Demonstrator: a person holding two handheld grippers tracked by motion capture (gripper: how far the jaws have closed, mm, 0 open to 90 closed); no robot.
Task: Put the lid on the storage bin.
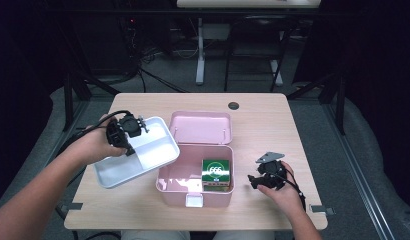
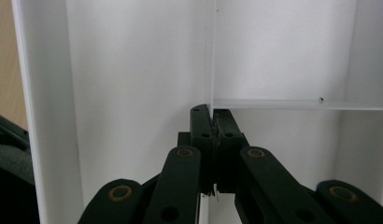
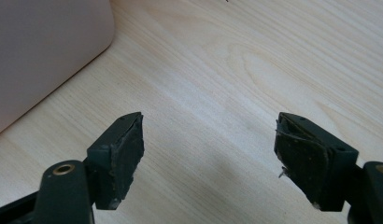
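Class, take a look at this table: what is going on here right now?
A person works at a table with two tools. The left hand-held gripper is shut on the inner divider wall of a white tray, holding it tilted beside an open pink box. A green packet sits inside the box. The right hand-held gripper rests open over the bare tabletop, right of the box.

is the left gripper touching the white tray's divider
Touching. In the left gripper view the left gripper is shut on the thin divider wall of the white tray, pads pressed against both sides.

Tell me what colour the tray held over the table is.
White; the tray, with its dividers, shows best in the left gripper view.
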